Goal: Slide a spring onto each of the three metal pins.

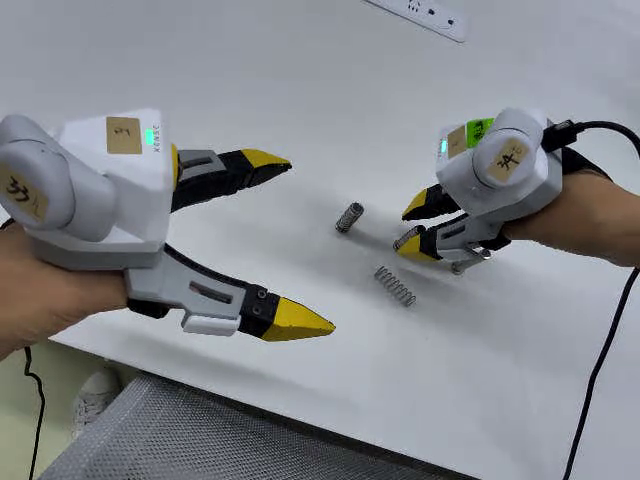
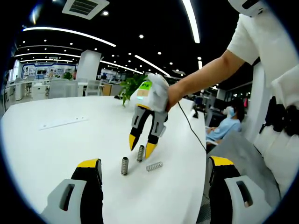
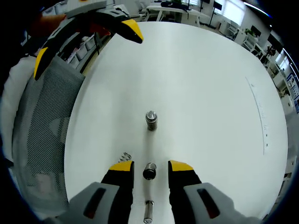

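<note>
A spring-covered pin (image 1: 348,217) (image 2: 124,165) (image 3: 151,120) stands upright on the white table (image 1: 300,90). A second pin wearing a spring (image 3: 149,171) (image 2: 140,153) stands between the jaws of my right gripper (image 1: 411,227) (image 3: 151,169) (image 2: 141,145), which is open with a gap on each side of it. A loose spring (image 1: 395,285) (image 2: 154,165) lies flat just nearer me. A bare metal pin (image 1: 468,262) (image 3: 148,210) lies under the right gripper's body. My left gripper (image 1: 290,240) (image 2: 154,162) (image 3: 88,44) hovers wide open and empty, left of the pins.
The table's near edge (image 1: 300,415) runs close below the left gripper, with a grey mesh chair (image 1: 170,430) under it. A black cable (image 1: 600,370) trails from the right gripper. A white power strip (image 1: 420,12) lies at the far edge.
</note>
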### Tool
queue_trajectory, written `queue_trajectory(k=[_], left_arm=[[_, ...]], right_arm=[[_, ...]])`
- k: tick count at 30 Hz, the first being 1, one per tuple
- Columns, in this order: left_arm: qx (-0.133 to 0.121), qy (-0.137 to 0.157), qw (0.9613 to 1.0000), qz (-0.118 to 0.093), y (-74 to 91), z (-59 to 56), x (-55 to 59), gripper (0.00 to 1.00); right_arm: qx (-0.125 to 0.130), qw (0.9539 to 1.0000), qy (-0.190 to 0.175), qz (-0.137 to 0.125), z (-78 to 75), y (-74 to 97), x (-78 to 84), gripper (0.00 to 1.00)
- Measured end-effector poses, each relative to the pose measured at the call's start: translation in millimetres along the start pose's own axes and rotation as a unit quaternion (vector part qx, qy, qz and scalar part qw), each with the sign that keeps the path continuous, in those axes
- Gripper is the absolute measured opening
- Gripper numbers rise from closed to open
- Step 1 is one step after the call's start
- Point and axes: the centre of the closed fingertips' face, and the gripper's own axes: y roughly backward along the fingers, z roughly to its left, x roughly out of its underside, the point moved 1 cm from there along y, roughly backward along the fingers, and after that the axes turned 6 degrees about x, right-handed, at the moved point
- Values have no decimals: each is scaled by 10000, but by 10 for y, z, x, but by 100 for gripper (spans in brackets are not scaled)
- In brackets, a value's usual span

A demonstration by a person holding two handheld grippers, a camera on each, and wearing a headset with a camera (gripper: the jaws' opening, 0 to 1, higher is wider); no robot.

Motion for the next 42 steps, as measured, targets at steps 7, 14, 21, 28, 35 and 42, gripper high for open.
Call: queue_trajectory(k=[7,14,21,28,35,42], left_arm=[[81,-101,9999,107,-41,-33,-66,95],[220,-276,9987,370,-114,-100,-59,93],[392,-546,9952,718,-193,-145,-44,88],[510,-1160,9811,1463,-299,-166,22,74],[636,-1465,9680,1937,-497,-151,76,62],[780,-1929,9429,2602,-704,-116,229,49]], right_arm=[[158,9985,-267,-447,5,249,-89,38],[354,9937,-528,-919,73,571,-81,51],[672,9852,-913,-1289,109,894,59,60],[887,9735,-1342,-1627,222,1102,278,66],[1037,9619,-1687,-1882,396,1214,573,73],[1083,9529,-2001,-2004,576,1209,853,79]])
